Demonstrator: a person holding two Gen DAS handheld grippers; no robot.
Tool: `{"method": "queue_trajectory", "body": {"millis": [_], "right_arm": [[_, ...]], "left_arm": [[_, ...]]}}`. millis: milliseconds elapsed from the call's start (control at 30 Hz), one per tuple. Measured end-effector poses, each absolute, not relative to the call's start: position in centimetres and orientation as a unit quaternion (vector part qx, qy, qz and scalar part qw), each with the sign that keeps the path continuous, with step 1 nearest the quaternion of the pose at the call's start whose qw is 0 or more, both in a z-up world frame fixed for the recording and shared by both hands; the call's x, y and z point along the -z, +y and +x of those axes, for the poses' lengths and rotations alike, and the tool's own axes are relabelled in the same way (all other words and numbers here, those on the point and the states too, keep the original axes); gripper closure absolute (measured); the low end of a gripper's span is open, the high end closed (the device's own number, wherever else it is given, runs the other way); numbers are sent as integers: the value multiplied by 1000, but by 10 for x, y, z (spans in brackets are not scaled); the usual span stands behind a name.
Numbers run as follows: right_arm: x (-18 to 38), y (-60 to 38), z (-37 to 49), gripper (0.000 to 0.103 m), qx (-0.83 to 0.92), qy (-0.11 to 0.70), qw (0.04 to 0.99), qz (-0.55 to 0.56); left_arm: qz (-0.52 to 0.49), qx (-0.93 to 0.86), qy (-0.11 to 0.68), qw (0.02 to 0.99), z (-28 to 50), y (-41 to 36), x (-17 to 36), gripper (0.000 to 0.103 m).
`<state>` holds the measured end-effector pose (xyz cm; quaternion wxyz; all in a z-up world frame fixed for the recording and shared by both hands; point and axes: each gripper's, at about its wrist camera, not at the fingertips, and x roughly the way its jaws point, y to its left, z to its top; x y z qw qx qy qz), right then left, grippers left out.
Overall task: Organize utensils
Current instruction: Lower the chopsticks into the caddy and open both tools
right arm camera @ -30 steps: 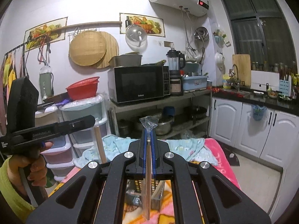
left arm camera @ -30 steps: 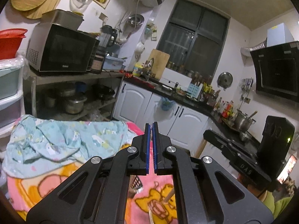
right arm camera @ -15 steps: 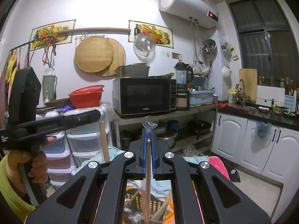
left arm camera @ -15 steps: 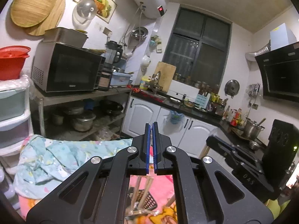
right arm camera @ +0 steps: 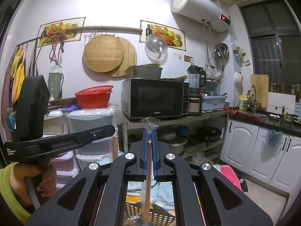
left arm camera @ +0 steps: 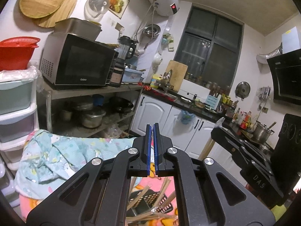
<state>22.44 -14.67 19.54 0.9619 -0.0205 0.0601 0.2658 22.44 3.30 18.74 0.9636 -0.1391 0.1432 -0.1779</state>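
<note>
The right tool [right arm camera: 150, 141] is clenched on a chopstick [right arm camera: 147, 180] in a clear wrapper, the stick standing upright between the blue pads with the wrapper's crimped end poking out above them. The left tool [left arm camera: 152, 143] is clamped shut with nothing between its pads; it also shows in the right view, gripped by a hand [right arm camera: 40, 177] at the lower left.

Over the last second both views have lifted. A second ago the pink blanket [left arm camera: 144, 180] and the blue cloth [left arm camera: 56, 156] filled much of the lower picture; now they sit low and the microwave [right arm camera: 154, 98] and shelf take the middle. The black basket [right arm camera: 156, 214], hardly seen before under the right tool, now shows plainly below both tools, with several loose chopsticks [left arm camera: 165, 184] leaning in and across it. The grip on the wrapped stick looks unchanged through all three moments.

My reading is that the stick is raised and held right over the basket, so the step in hand is carrying it to its place. Whether it is meant to drop into the basket or go elsewhere cannot be told. The wrapper is slick, so the stick may slide in the pads if tilted.
</note>
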Motion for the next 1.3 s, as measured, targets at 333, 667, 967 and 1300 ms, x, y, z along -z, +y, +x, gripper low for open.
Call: {"method": "queue_trajectory", "body": {"millis": [333,667,967,1300], "right_arm": [[-177,-133,236,99,-270,74,960,-26],[-152,-121,246,99,-275,100,956,-24],[-132,-117,259,99,-270,122,955,-18],[-119,-128,257,76,-254,155,955,-5]], "left_arm": [[-144,178,158,960,235,38,-165,102],[-149,176,178,957,243,45,-141,102],[-156,182,199,950,253,48,-120,102],[-165,181,218,945,251,49,-102,95]]}}
